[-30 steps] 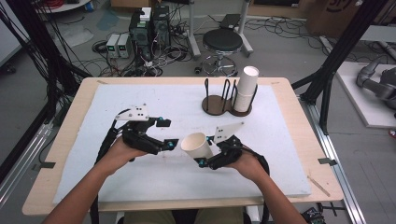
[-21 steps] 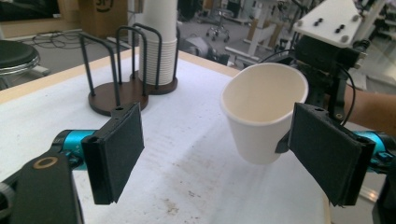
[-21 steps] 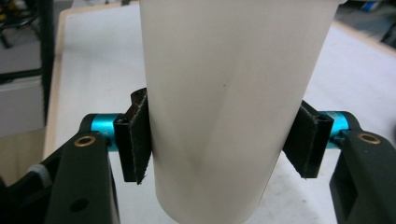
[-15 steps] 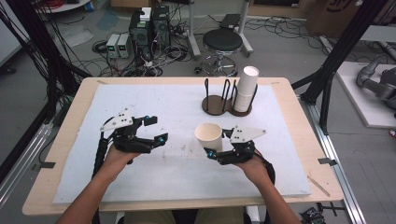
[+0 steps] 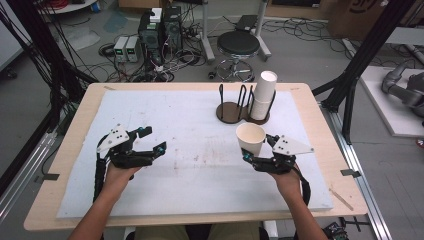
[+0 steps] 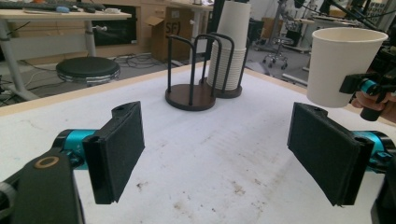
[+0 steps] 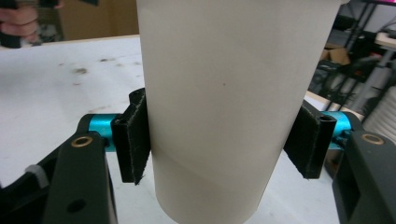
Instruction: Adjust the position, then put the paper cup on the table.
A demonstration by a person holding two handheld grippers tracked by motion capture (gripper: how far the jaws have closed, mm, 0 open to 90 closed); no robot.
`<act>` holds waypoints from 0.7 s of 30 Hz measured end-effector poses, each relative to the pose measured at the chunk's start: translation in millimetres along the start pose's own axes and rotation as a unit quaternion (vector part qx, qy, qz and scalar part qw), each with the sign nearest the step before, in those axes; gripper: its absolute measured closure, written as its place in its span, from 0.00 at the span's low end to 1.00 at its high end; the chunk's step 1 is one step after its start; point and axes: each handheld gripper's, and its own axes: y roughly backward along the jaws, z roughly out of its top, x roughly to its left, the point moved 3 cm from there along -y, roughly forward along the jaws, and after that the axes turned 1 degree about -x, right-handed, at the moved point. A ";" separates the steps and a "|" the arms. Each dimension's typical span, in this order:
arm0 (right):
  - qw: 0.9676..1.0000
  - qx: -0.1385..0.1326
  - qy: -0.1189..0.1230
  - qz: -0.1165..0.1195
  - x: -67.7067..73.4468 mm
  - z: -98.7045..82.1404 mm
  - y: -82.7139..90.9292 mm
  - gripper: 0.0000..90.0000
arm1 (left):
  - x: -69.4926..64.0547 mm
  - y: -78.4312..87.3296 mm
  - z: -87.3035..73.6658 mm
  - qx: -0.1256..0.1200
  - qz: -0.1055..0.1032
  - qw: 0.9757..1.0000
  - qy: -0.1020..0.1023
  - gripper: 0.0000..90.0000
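The right gripper [image 5: 248,155] grasps a single white paper cup [image 5: 250,138], upright with its mouth open to the ceiling, at about 3 o'clock on the white foam-covered desk [image 5: 200,150]. In the right gripper view the two black pads [image 7: 133,140] press the cup's wall [image 7: 224,102] from both sides near its lower half; the jaws have just been opening a little, yet the cup sits squarely between them with the pads in contact. Whether its base already rests on the desk or hangs just above it I cannot tell.

The left gripper [image 5: 152,142] is released, with nothing between its wide-set pads [image 6: 119,149], and sits at about 9 o'clock, well apart from the cup. At 1 o'clock stand two dark wire cup holders on round bases [image 5: 232,107], the right one carrying a tall stack of white paper cups [image 5: 262,95].

The step in hand looks like carrying the single cup across and setting it down. To do it well, keep the squeeze light, since thin paper walls buckle easily, and hold the cup plumb. Lower until the base sits flat before letting go, then open the jaws evenly and back straight out, so neither pad drags the rim or tips the cup.
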 end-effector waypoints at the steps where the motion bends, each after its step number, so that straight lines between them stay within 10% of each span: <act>1: 1.000 -0.001 -0.008 -0.004 -1.5 -1.4 2.3 0.37 | 0.6 1.2 -0.8 0.002 0.002 1.000 -0.001 0.21; 21: 0.997 -0.007 -0.030 -0.066 -22.7 -12.8 26.3 0.36 | 2.8 4.3 -8.6 -0.005 0.013 1.000 -0.010 0.21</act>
